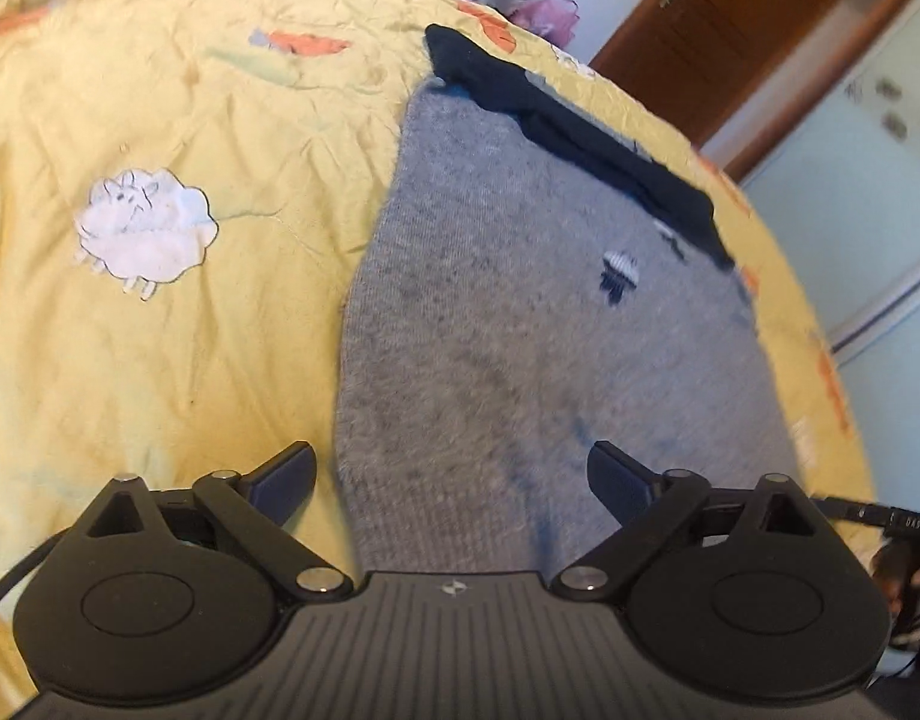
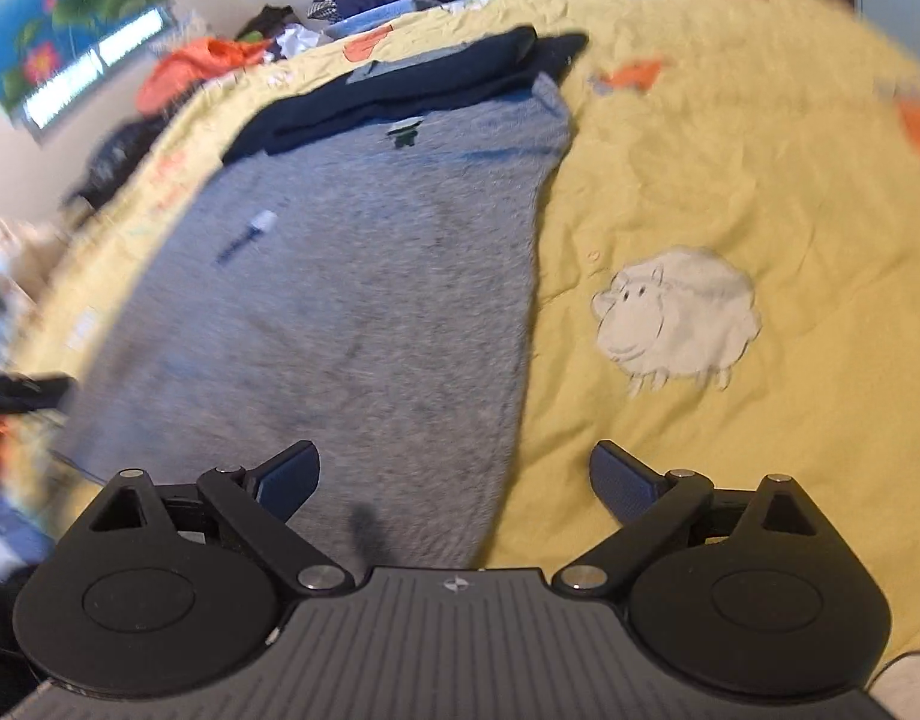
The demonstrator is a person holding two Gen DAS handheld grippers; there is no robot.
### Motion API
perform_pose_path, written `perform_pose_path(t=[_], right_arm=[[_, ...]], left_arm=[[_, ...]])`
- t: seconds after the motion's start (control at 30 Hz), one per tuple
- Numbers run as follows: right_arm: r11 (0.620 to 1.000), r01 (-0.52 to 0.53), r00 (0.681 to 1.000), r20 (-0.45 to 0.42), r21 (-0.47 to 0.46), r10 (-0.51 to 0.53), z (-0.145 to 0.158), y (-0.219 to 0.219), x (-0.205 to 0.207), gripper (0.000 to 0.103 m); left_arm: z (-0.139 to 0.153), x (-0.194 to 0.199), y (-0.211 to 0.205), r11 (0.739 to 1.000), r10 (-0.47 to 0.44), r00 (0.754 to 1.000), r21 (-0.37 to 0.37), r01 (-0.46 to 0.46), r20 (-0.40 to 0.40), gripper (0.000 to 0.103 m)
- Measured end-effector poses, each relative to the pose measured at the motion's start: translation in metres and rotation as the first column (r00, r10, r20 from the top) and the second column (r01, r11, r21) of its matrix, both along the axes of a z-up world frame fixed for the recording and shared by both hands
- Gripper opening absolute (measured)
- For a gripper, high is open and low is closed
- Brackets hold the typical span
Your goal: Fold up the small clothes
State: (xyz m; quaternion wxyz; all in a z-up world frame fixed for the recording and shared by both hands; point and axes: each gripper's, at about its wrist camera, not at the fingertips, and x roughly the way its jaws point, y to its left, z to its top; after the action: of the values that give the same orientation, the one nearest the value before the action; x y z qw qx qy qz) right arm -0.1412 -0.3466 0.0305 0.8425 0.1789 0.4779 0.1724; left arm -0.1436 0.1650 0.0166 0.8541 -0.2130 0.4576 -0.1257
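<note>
1. Left gripper (image 1: 453, 480): matte black plastic body with a ribbed central plate carrying a small silver diamond-shaped emblem.
2. Two round black housings flank the plate, each with a raised oval disc.
3. Black linkage arms join at silver round-head screws; triangular cut-outs sit at the outer brackets.
4. Fingers (image 1: 285, 480): dark navy blue, flat pads with angled tips.
5. A black cable runs off the right side, another loops at the left edge.
6. Right gripper (image 2: 453, 480): identical build, navy fingers (image 2: 625, 486), same emblem and screws.

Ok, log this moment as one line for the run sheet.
step: approach | left gripper: open, empty | right gripper: open, empty | grey garment: flat on yellow bedspread, navy part at far end
</note>
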Motion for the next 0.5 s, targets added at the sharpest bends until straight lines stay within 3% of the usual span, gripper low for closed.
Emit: perform_pose_path(t=[0.07,0.13,0.27,0.33,0.43,0.47,0.5], right_arm=[[0.984,0.038,0.995,-0.093,0.176,-0.022,-0.005,-0.017,0.002,0.092],[0.934,0.084,0.982,-0.19,0.348,-0.017,-0.017,-0.032,0.0,0.092],[0.877,0.151,0.972,-0.228,0.457,-0.048,-0.028,-0.04,-0.009,0.091],[0.86,0.155,0.969,-0.245,0.487,-0.036,-0.033,-0.034,-0.01,0.089],[0.89,0.114,0.972,-0.235,0.441,-0.008,-0.033,-0.02,-0.011,0.064],[0.904,0.107,0.972,-0.236,0.415,-0.007,-0.033,-0.017,-0.011,0.048],[0.919,0.104,0.97,-0.242,0.38,-0.01,-0.034,-0.014,-0.01,0.024]], left_arm=[[0.0,0.003,0.001,1.0,0.004,1.0,-0.025,-0.004,-0.018,0.078],[-0.002,0.004,0.004,0.998,0.006,1.0,-0.058,-0.008,-0.028,0.076],[-0.004,0.004,0.008,0.993,-0.003,0.999,-0.114,-0.002,-0.047,0.076],[-0.005,0.004,0.006,0.992,-0.014,0.998,-0.128,0.007,-0.053,0.071],[-0.004,0.002,0.005,0.997,-0.023,0.999,-0.076,0.019,-0.05,0.054],[-0.004,0.002,0.006,0.998,-0.018,0.998,-0.068,0.014,-0.054,0.047],[-0.005,0.001,0.009,0.998,-0.013,0.998,-0.062,0.009,-0.06,0.034]])
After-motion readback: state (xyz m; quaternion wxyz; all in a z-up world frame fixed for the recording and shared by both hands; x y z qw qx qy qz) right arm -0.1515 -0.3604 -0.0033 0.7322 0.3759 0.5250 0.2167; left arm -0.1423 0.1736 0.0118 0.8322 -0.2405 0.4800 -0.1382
